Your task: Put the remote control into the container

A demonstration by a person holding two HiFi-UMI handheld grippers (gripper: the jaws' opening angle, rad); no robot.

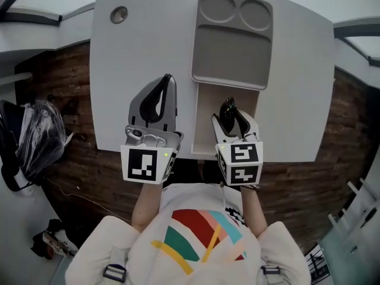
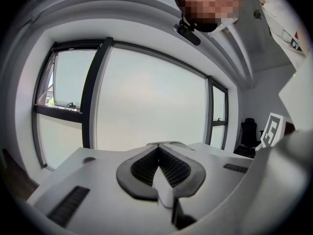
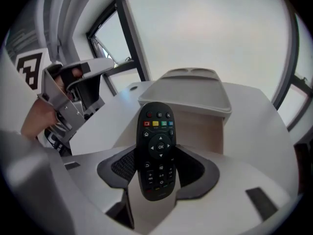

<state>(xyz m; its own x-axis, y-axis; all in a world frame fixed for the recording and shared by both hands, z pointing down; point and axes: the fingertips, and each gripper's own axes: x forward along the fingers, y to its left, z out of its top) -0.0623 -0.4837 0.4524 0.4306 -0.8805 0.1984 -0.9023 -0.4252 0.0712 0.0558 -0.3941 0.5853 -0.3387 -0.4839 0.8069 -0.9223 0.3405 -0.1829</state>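
Plainly, the black remote control was clamped between the jaws of the right gripper. Its lower half sat between the dark ribbed pads. Its button face was turned toward the gripper's camera, showing a row of red, yellow, green and blue keys above a round pad marked OK. In the head view the remote was over the open, beige part of the container, close to the table's near edge. I could not tell whether it touched the container's floor or walls.

A grey tray-like lid with two round recesses at its far end covered the rest of the container, leaving only the near section uncovered. Container and lid lay on a white table with a small round hole toward its far left corner.

The left gripper was over bare tabletop just left of the container, its jaws pressed together with nothing between them. Behind them, the left gripper view showed a large dark-framed window.
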